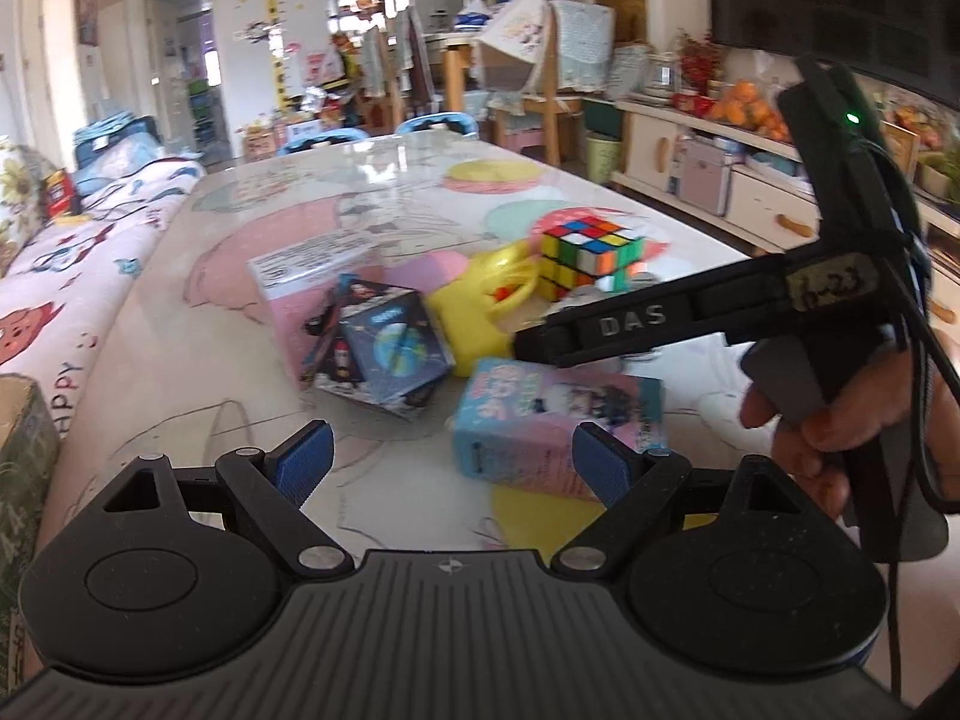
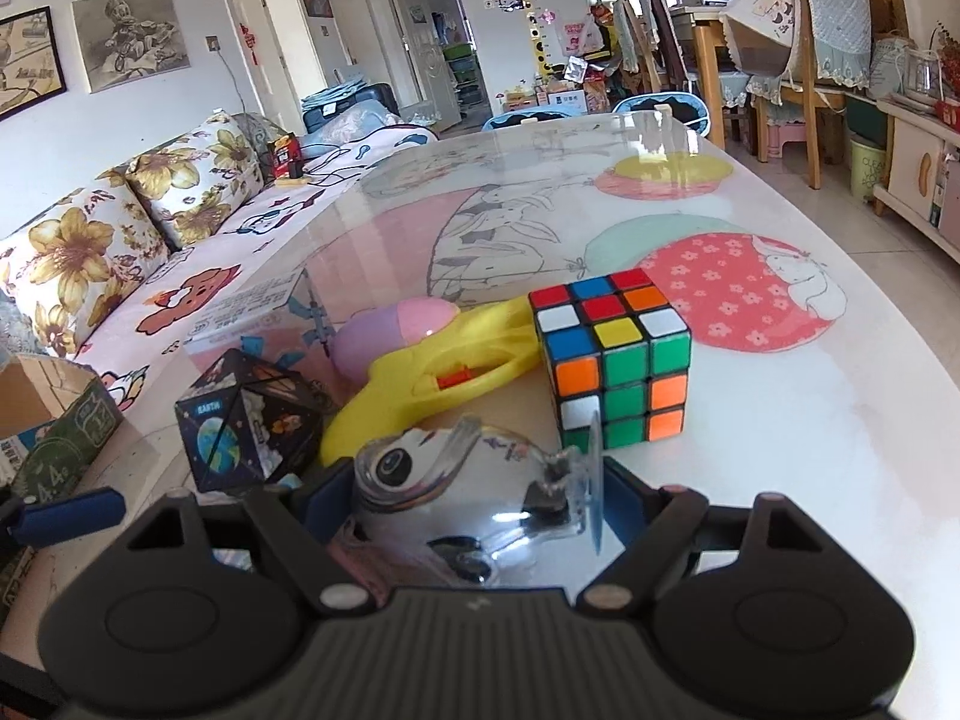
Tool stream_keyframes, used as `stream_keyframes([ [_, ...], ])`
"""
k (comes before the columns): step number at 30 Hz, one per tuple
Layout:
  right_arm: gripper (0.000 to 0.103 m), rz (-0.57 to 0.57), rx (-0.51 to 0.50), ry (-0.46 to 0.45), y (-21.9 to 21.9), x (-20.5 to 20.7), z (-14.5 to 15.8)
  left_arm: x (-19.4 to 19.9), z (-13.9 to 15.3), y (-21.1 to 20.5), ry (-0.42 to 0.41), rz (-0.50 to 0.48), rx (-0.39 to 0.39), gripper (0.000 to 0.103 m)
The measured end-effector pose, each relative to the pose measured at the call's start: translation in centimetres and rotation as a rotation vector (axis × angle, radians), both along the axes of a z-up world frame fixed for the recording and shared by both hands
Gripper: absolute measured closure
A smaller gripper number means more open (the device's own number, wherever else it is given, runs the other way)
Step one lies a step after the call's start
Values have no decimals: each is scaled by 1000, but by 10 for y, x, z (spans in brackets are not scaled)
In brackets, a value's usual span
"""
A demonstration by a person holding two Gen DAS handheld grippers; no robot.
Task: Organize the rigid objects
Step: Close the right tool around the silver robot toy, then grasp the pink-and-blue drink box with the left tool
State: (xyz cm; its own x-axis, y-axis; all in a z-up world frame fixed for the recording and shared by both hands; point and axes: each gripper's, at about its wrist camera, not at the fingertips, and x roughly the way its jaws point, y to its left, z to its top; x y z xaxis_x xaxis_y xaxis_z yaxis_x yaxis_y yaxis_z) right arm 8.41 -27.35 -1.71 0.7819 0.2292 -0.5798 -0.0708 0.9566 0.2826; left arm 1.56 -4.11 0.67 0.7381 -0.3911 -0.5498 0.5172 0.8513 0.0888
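On the glossy counter (image 2: pixel 780 450) right tongs (image 2: pixel 474 498) straddle a clear toy (image 2: pixel 456 480), unclamped; left tongs (image 1: pixel 450 456) gape empty; the toy may skid off.

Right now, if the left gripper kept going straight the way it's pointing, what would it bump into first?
Probably the pink-and-blue carton, lying just ahead of the open left gripper, nearer its right finger. The dark space-print cube sits farther back; depth is uncertain.
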Motion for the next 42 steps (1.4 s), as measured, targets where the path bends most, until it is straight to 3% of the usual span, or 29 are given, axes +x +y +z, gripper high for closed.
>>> stream_keyframes([
  [6, 20, 104, 30, 14, 11, -6, 0, -9, 0, -7, -17, -93, -13, 0],
  [10, 20, 143, 2, 7, 20, -10, 0, -8, -1, -3, 55, -103, -43, 0],
  [17, 20, 75, -8, -7, 10, -9, 1, -16, -8, -6, 137, -9, -50, 0],
  [31, 20, 92, -7, 5, 13, -11, -1, -24, -22, -33, 91, 63, -20, 0],
  [42, 20, 101, -12, 12, 14, -10, 0, -19, -23, -30, 69, 34, -11, 0],
])
